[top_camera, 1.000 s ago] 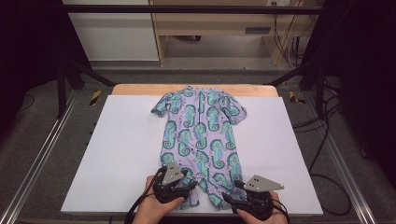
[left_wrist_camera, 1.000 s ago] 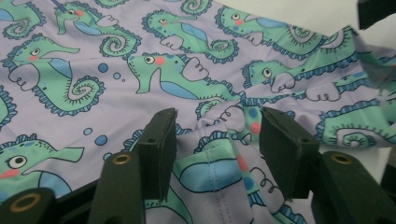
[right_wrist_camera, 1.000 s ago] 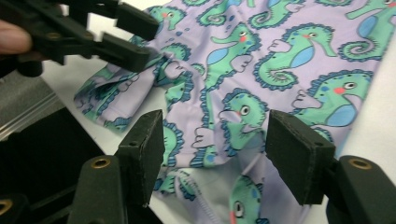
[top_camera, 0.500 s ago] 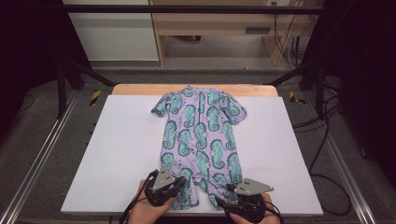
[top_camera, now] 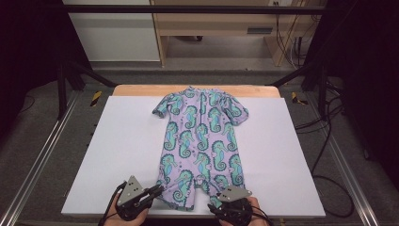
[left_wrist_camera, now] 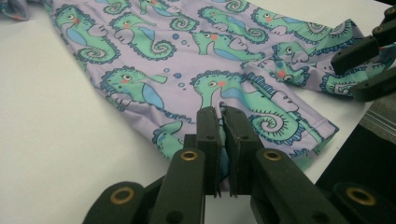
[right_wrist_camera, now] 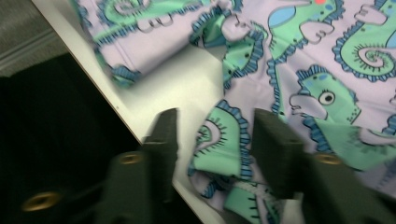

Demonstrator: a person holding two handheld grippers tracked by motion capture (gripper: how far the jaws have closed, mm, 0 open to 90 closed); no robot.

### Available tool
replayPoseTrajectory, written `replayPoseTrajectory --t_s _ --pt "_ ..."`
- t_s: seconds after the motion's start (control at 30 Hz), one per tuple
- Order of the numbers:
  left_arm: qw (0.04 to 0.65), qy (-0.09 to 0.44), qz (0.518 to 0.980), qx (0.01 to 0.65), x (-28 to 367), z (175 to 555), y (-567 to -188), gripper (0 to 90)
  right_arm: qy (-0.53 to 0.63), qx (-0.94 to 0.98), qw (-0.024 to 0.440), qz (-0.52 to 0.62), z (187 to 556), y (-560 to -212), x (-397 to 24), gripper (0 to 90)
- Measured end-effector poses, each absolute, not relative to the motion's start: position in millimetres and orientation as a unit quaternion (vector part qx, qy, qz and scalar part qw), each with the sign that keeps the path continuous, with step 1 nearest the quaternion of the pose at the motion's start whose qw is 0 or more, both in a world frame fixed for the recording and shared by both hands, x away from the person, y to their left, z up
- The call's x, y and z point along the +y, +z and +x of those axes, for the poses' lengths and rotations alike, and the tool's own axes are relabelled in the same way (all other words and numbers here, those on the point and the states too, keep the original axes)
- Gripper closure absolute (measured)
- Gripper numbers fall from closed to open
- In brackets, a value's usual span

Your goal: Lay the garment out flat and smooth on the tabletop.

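At table's near edge, left gripper [left_wrist_camera: 223, 140] pinches romper [top_camera: 201, 141].

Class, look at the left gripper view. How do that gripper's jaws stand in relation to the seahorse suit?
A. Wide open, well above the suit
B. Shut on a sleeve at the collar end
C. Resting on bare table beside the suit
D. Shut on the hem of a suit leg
D: in the left gripper view the left gripper has its jaws pinched together with the hem of a leg of the suit caught between them.

Both claws meet the seahorse romper's [top_camera: 201, 143] leg hems.
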State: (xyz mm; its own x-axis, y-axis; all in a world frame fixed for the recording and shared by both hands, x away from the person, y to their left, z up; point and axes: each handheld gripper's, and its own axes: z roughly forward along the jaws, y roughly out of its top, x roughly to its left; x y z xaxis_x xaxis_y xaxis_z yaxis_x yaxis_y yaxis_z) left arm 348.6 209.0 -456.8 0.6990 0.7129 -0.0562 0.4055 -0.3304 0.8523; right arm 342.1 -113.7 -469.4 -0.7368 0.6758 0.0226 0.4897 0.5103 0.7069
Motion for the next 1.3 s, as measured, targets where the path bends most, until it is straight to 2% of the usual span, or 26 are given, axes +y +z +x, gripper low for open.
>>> replayPoseTrajectory --t_s 0.1,0.13,0.47,0.63,0.77,0.87,0.93,0.97,1.1,1.3 --pt "0.459 0.166 0.797 0.354 213.7 347.9 -459.7 85.2 0.353 0.866 0.118 0.334 342.7 -469.3 -113.1 82.4" --pt "0.458 0.167 0.796 0.357 215.9 348.0 -461.2 85.2 0.35 0.867 0.12 0.334 342.8 -469.3 -112.4 85.1" --pt "0.456 0.165 0.79 0.374 229.9 344.9 -470.2 84.5 0.364 0.867 0.087 0.33 337.2 -464.7 -94.5 85.3" --pt "0.451 0.165 0.788 0.385 237.5 343.2 -475.6 80.5 0.398 0.85 0.064 0.34 340.1 -461.1 -99.5 74.7" --pt "0.456 0.176 0.782 0.386 240.2 340.7 -473.5 72.7 0.416 0.834 0.07 0.355 343.4 -454.2 -110.9 63.3" --pt "0.463 0.185 0.776 0.387 239.6 339.7 -468.8 64.3 0.426 0.824 0.082 0.365 346.1 -448.0 -120.2 55.4" --pt "0.472 0.19 0.768 0.39 237.5 341.5 -465.8 55.8 0.429 0.818 0.096 0.371 348.6 -445.9 -125.5 47.7" --pt "0.473 0.192 0.766 0.391 236.6 342.9 -464.6 51.6 0.429 0.814 0.103 0.377 350.7 -444.7 -129.6 46.7" --pt "0.479 0.19 0.76 0.396 232.7 349.9 -463.0 42.2 0.425 0.806 0.129 0.391 358.0 -442.8 -142.9 36.1" --pt "0.465 0.188 0.766 0.401 226.3 361.9 -467.8 39.7 0.414 0.795 0.148 0.417 371.3 -447.0 -161.6 21.0"
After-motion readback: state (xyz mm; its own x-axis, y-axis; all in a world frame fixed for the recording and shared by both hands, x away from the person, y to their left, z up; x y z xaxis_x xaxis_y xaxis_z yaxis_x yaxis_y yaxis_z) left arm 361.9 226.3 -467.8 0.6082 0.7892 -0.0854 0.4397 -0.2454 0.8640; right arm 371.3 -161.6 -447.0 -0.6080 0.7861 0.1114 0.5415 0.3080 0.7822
